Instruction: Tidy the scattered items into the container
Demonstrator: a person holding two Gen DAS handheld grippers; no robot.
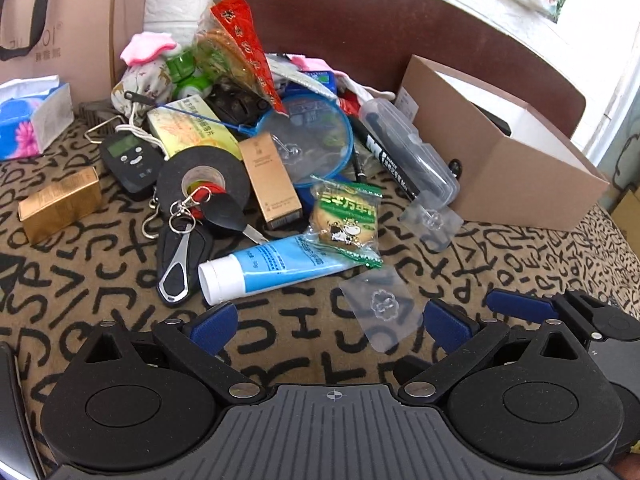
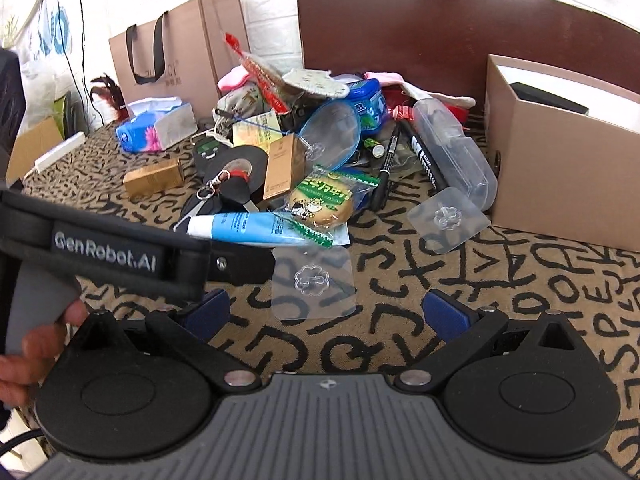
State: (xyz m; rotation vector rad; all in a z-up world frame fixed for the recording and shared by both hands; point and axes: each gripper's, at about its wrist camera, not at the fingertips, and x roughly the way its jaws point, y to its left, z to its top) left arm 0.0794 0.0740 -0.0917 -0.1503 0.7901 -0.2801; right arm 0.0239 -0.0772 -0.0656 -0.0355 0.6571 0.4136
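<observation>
My left gripper [image 1: 330, 326] hovers with its jaws spread wide and empty; a clear square plastic adhesive hook [image 1: 380, 306] lies flat just ahead between its fingers. My right gripper [image 2: 326, 316] is likewise wide apart, holding nothing, the same hook [image 2: 314, 282] before it. Beyond lies the jumbled pile with a blue-and-white tube [image 1: 272, 268], and the open brown cardboard box [image 1: 516, 168] to the right, all on the tan letter-patterned surface [image 1: 520, 264] against a white brick wall [image 2: 272, 4].

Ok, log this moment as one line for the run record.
left gripper: open, empty | right gripper: open, empty | nearest: clear adhesive hook | pile: untouched | cardboard box: right of pile
</observation>
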